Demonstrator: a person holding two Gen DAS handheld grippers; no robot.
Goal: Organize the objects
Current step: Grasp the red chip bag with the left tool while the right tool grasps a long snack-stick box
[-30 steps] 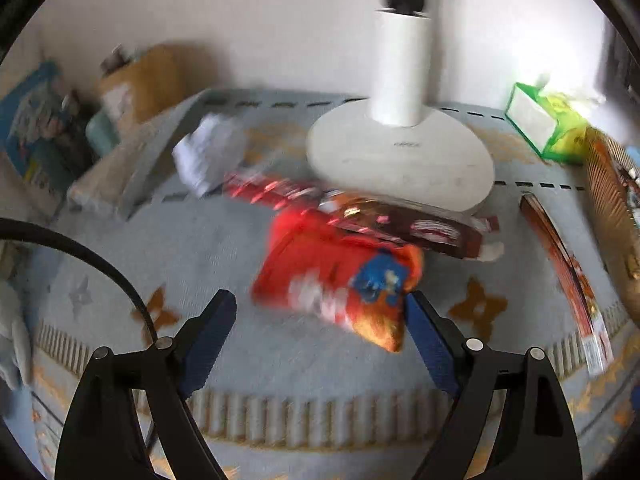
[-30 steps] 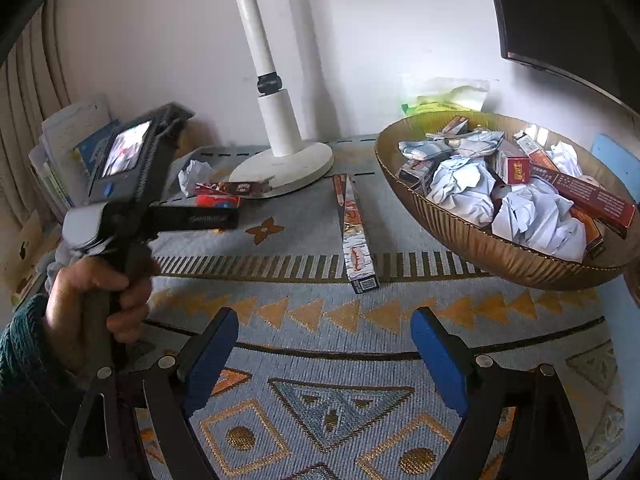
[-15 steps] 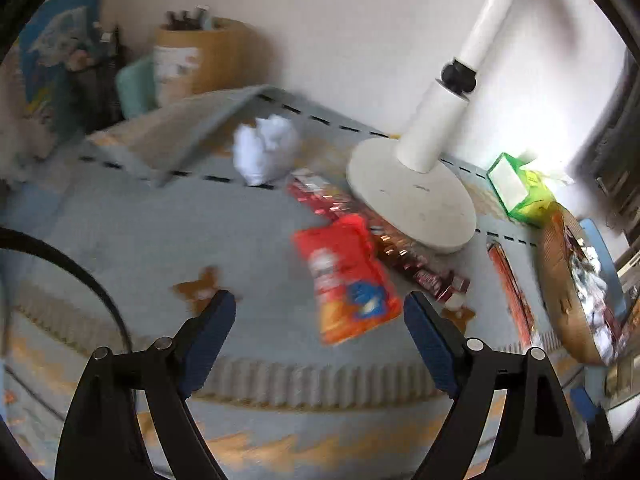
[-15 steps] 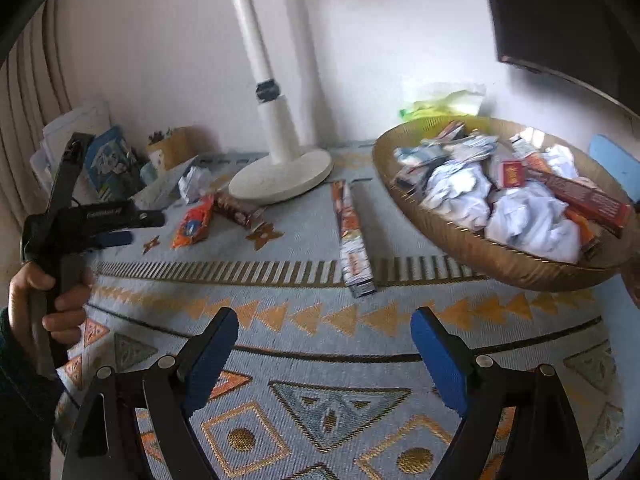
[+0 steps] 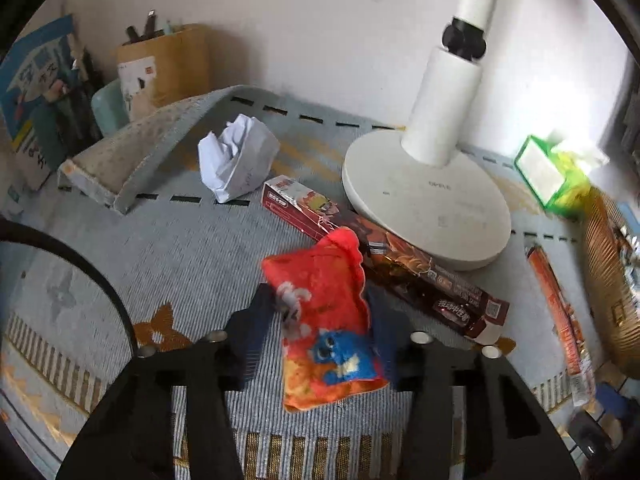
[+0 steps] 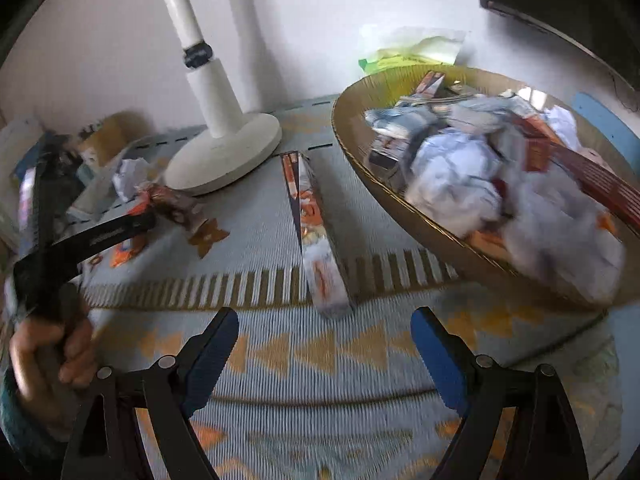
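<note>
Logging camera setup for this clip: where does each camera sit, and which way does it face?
Left wrist: on the left gripper, looking down at a red snack bag between its fingers, with a long dark red box and white lamp base behind.
Right wrist: on the right gripper, jaws open, facing across the patterned mat toward a gold bowl; the person's left hand shows.
Shared: lamp base, crumpled paper, long dark red box.

A patterned rug (image 6: 320, 360) is spread underneath everything. Between the left jaws a red snack bag (image 5: 324, 328) is lying; beyond them, a crumpled paper (image 5: 238, 158), long box (image 5: 384, 256) and lamp base (image 5: 428, 204).
</note>
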